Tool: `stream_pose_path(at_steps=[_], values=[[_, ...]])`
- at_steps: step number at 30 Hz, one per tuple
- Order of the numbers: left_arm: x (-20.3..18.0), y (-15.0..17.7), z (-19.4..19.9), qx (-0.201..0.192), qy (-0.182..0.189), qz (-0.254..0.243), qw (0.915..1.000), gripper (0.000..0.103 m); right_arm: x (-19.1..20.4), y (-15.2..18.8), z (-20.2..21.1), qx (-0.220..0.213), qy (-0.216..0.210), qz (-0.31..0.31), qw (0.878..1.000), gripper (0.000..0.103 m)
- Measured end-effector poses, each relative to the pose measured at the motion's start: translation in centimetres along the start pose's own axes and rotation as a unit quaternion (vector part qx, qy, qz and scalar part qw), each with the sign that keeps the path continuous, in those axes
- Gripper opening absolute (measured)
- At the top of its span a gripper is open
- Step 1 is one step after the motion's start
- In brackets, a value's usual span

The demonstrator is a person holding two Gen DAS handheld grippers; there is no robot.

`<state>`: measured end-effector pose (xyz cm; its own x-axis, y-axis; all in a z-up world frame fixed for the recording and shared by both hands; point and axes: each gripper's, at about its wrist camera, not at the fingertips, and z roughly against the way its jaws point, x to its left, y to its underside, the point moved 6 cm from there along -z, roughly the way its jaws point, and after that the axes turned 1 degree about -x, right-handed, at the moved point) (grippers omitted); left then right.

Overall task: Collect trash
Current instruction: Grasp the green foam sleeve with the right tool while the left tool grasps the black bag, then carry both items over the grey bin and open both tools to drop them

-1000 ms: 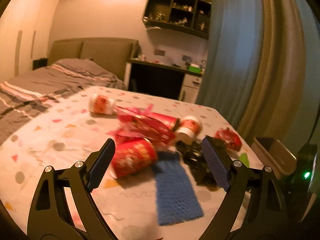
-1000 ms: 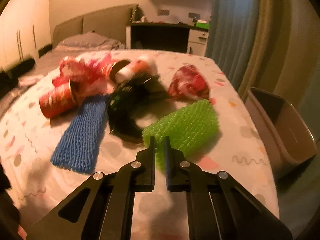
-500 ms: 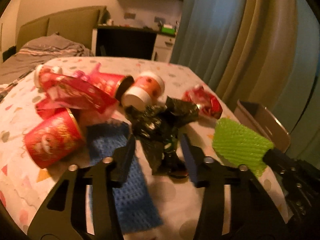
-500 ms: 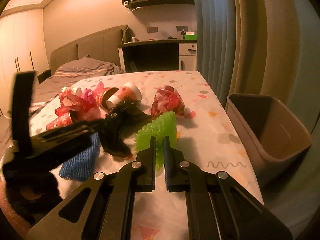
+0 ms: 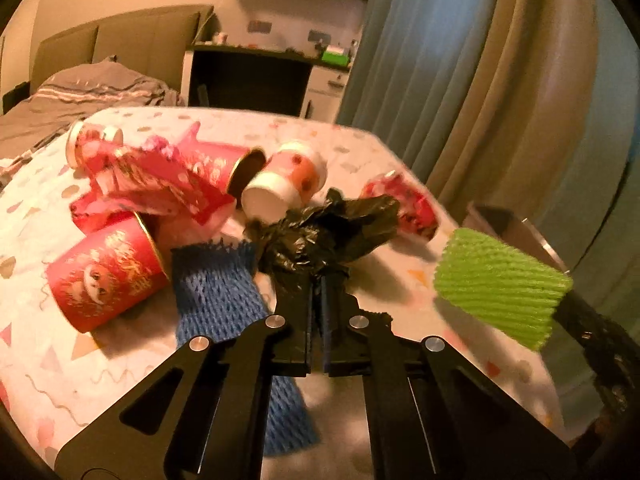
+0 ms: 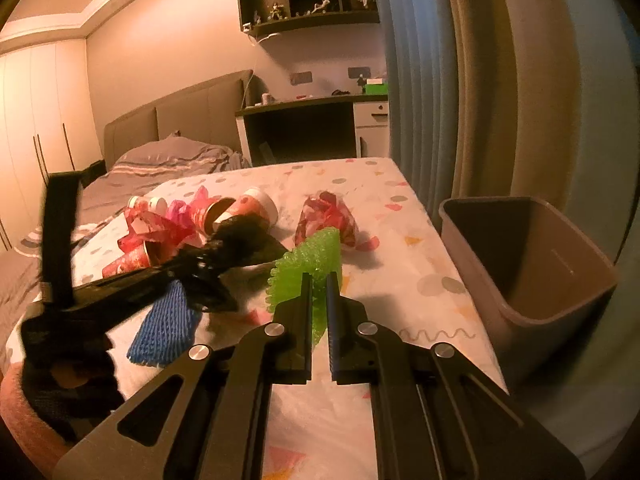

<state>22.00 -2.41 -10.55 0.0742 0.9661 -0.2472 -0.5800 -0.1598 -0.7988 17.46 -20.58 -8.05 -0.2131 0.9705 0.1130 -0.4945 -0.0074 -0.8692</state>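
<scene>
My left gripper (image 5: pixel 318 280) has just closed its fingers on the black plastic bag (image 5: pixel 328 232), seemingly pinching its near edge. My right gripper (image 6: pixel 319 280) holds the green foam net (image 6: pixel 310 268), lifted off the desk (image 6: pixel 420 280), bin (image 6: pixel 560 312) beyond to the right

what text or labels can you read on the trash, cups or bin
Nothing can be read outright.
Near red cup: gold characters and a cartoon figure, too blurred to read.
Far red cup: pale markings, unreadable.
Red wrapper: pale print, blurred.
White cup: only dots, no text.
Bin: one small pale mark inside, too small to read.
</scene>
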Motion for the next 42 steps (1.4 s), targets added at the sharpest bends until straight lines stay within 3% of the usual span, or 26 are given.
stream_pose_path(at_steps=[9, 21, 35, 42], values=[[-1.5, -2.7, 6.7, -0.081, 0.025, -0.021, 0.9962, 0.002, -0.8, -1.2, 2.1, -0.030, 0.003, -0.011, 0.999, 0.007], [-3.9, -3.9, 10.2, -0.119, 0.046, -0.040, 0.9911, 0.002, -1.7, -2.1, 4.9, -0.060, 0.013, -0.019, 0.998, 0.007], [-10.0, -5.0, 9.1, -0.124, 0.091, -0.084, 0.9846, 0.002, -5.3, -3.7, 6.6, -0.091, 0.049, -0.032, 0.994, 0.006], [-15.0, -5.9, 6.7, -0.121, 0.132, -0.112, 0.9774, 0.002, -9.7, -4.8, 7.4, -0.108, 0.093, -0.053, 0.988, 0.006]])
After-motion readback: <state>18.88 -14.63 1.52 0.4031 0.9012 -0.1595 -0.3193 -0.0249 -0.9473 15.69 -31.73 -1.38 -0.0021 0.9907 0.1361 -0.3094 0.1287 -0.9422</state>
